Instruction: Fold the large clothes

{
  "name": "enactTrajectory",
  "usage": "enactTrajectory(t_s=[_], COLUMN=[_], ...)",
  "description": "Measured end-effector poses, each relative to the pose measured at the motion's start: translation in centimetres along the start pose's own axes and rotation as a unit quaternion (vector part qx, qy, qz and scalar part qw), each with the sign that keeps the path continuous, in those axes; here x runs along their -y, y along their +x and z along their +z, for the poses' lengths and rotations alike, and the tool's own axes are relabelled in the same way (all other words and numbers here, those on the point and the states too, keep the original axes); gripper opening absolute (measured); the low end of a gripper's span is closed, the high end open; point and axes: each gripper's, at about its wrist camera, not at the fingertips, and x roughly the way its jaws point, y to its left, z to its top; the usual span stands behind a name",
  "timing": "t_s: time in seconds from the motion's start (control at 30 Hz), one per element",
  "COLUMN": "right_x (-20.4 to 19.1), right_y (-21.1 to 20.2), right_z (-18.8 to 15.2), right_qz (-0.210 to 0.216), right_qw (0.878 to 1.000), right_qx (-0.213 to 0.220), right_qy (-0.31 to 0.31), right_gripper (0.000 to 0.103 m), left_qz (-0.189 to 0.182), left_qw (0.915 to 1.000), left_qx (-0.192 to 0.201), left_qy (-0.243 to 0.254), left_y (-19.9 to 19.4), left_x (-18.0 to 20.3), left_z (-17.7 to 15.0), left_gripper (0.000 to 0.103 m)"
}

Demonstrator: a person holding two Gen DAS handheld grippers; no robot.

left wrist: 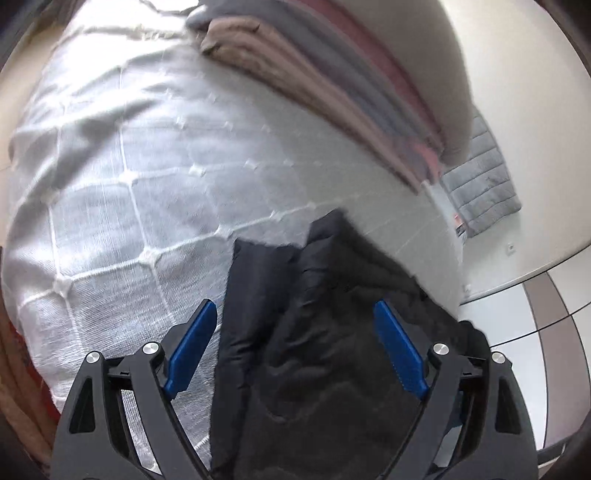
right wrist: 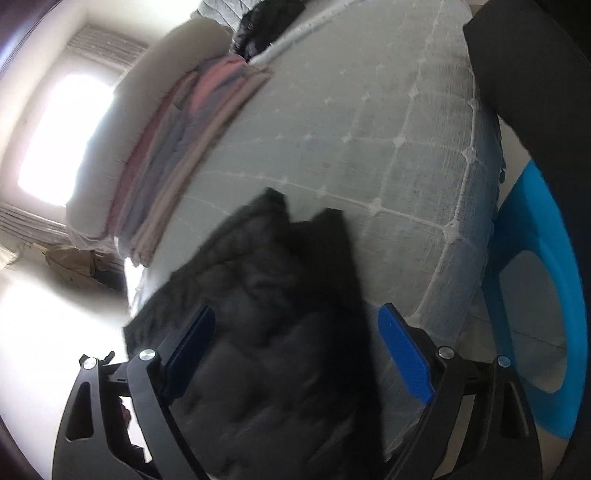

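Observation:
A black quilted jacket (left wrist: 325, 332) lies bunched on the white quilted bed cover (left wrist: 140, 177), near the bed's edge. My left gripper (left wrist: 295, 314) is open, its blue pads (left wrist: 194, 347) spread wide, with the jacket lying between and under the fingers. In the right wrist view the same jacket (right wrist: 266, 325) fills the space between the blue pads (right wrist: 404, 354) of my right gripper (right wrist: 295, 317), which is also open. Neither gripper pinches any fabric. The image is motion-blurred.
A stack of folded pink, grey and beige cloths (left wrist: 332, 85) lies along a white pillow (right wrist: 122, 122) at the bed's far side. Another dark garment (right wrist: 266, 22) lies farther off. A blue plastic stool (right wrist: 535, 302) stands beside the bed. A grey mat (left wrist: 484, 177) lies on the floor.

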Motion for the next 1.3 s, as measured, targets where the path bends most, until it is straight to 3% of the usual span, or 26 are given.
enactTrajectory(t_s=[0.13, 0.23, 0.27, 0.3, 0.37, 0.4, 0.5, 0.6, 0.77, 0.87, 0.97, 1.03, 1.1, 1.2, 1.3], right_x=[0.0, -1.5, -2.0, -2.3, -3.1, -3.4, -4.4, -5.0, -6.1, -5.0, -2.7, -1.4, -1.4, -1.7, -1.5], right_y=[2.5, 3.7, 3.9, 4.4, 5.1, 5.2, 4.6, 3.6, 2.4, 4.3, 6.6, 7.0, 6.6, 6.2, 5.9], right_z=[0.9, 1.5, 1.7, 1.9, 2.3, 2.2, 2.4, 3.0, 3.6, 4.3, 5.0, 5.3, 5.2, 5.1, 5.6], right_qz=[0.008, -0.001, -0.009, -0.02, -0.028, -0.032, -0.039, -0.023, -0.011, -0.039, -0.058, -0.043, -0.042, -0.077, -0.08], right_qw=[1.0, 0.999, 0.999, 0.998, 0.997, 0.996, 0.994, 0.994, 0.993, 0.995, 0.997, 0.999, 0.999, 0.997, 0.997], right_qx=[-0.023, -0.015, -0.013, -0.015, -0.015, -0.014, 0.007, 0.03, 0.049, 0.029, 0.009, 0.004, 0.012, 0.013, 0.014], right_qy=[-0.014, -0.038, -0.048, -0.056, -0.075, -0.084, -0.1, -0.1, -0.104, -0.089, -0.045, -0.007, -0.008, -0.027, -0.005], right_gripper=[0.087, 0.083, 0.076, 0.055, 0.043, 0.035, 0.027, 0.023, 0.022, 0.022, 0.044, 0.057, 0.058, 0.066, 0.066], left_qz=[-0.015, -0.001, 0.003, 0.008, 0.009, 0.014, 0.016, 0.007, 0.029, 0.055, 0.084, 0.081, 0.072, 0.088, 0.094], left_qw=[0.9996, 0.9994, 0.9993, 0.9991, 0.9985, 0.9982, 0.9984, 0.9991, 0.9961, 0.9953, 0.995, 0.9959, 0.997, 0.9953, 0.9945], left_qx=[-0.024, -0.019, -0.02, -0.018, -0.016, -0.016, -0.023, -0.01, 0.046, 0.039, 0.023, 0.013, 0.016, 0.015, 0.017], left_qy=[0.004, 0.027, 0.032, 0.037, 0.051, 0.057, 0.049, 0.041, 0.069, 0.069, 0.05, 0.037, 0.025, 0.039, 0.042], left_y=[2.5, 3.3, 3.5, 3.7, 4.0, 4.2, 4.5, 4.3, 3.1, 4.5, 6.3, 6.8, 6.3, 6.6, 6.6], left_x=[0.2, 1.2, 1.6, 1.9, 2.5, 2.7, 2.6, 2.8, 5.2, 5.2, 4.0, 3.2, 2.8, 2.9, 3.0], left_z=[-0.7, -0.6, -0.6, -0.5, -0.5, -0.3, -0.3, 0.0, 0.4, 1.0, 1.3, 1.4, 1.5, 1.5, 1.4], left_gripper=[0.083, 0.083, 0.083, 0.083, 0.082, 0.071, 0.036, 0.021, 0.016, 0.017, 0.034, 0.041, 0.043, 0.051, 0.052])
